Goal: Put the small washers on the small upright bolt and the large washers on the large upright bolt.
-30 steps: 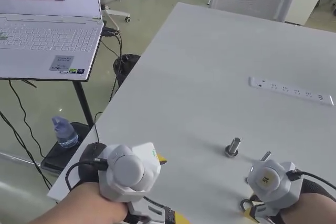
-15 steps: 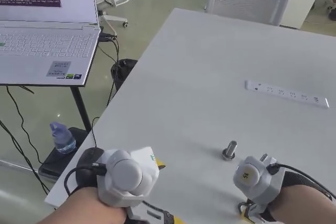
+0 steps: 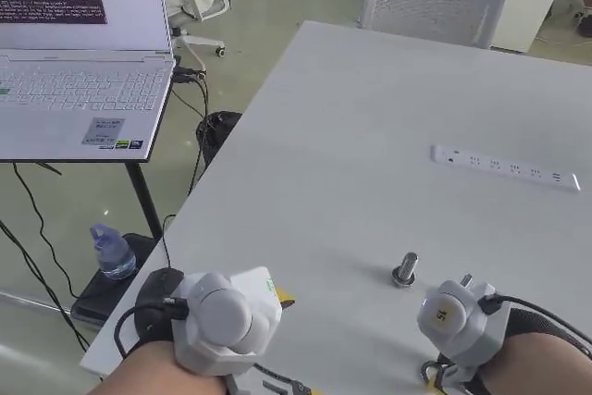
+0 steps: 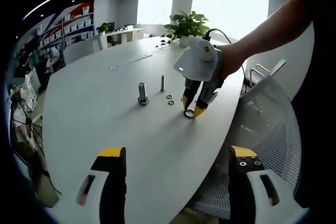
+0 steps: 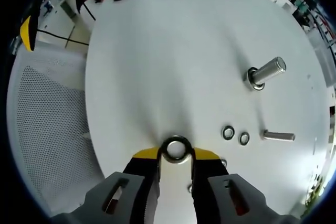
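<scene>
- Right gripper view showed the right gripper (image 5: 176, 156) low in the centre of the frame. Its yellow-tipped jaws were clamped on a large steel ring washer (image 5: 176, 139), down at the white tabletop (image 5: 157, 51).
- The large upright steel bolt (image 5: 266, 72) stood at the right of that frame, well apart from the held washer. Two small steel washers (image 5: 228, 132) lay between them, near the small thin bolt (image 5: 278, 136) at lower right.
- Left gripper view had the left gripper (image 4: 177, 153) at the bottom of the frame, jaws wide apart and holding nothing, well short of the parts.
- The step in hand looked like the pick-up of a large washer.
- The next move would probably call for lifting the washer clear and carrying it to the large bolt. The hole would have to sit level over the bolt's tip before the jaws let go.
</scene>
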`<act>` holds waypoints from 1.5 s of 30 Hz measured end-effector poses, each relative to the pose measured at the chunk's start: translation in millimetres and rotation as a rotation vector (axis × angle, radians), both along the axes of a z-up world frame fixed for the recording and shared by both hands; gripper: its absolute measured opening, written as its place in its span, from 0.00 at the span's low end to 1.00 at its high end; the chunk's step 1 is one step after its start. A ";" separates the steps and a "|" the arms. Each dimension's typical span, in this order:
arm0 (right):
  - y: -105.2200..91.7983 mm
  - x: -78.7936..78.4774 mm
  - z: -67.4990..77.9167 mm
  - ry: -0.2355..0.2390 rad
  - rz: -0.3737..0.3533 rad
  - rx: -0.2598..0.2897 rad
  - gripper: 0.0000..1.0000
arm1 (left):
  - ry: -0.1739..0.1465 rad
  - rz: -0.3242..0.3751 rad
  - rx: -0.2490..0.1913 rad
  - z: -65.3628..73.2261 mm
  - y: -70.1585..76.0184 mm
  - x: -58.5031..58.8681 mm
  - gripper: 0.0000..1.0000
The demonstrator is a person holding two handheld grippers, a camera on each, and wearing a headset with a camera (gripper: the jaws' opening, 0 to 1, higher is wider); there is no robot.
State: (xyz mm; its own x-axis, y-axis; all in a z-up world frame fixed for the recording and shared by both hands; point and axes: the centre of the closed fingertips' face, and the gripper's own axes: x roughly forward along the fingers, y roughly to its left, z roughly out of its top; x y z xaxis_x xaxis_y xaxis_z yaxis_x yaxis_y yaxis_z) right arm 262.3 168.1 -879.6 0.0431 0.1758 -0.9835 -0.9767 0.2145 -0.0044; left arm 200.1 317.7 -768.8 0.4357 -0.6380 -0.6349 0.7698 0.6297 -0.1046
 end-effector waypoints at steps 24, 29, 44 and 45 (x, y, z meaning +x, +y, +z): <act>-6.7 -0.7 8.9 0.044 -0.052 0.002 0.21 | -0.009 0.005 -0.006 -0.2 1.6 4.6 0.80; -11.9 0.1 16.3 0.045 -0.061 -0.001 0.21 | -0.013 0.006 -0.010 1.9 0.1 5.4 0.83; -26.7 5.5 50.0 0.041 -0.068 0.011 0.22 | -0.044 0.031 -0.038 11.2 0.8 13.8 0.90; -27.8 5.9 51.9 0.038 -0.064 0.010 0.22 | -0.045 0.033 -0.040 12.0 0.9 14.5 0.90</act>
State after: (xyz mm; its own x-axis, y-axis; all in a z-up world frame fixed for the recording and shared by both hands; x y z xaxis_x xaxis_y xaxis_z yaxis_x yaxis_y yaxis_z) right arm 268.2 140.3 -827.7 0.0170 0.1840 -0.9828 -0.9605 0.2762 0.0351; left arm 214.6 318.6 -756.8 0.4847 -0.6470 -0.5886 0.7529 0.6511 -0.0956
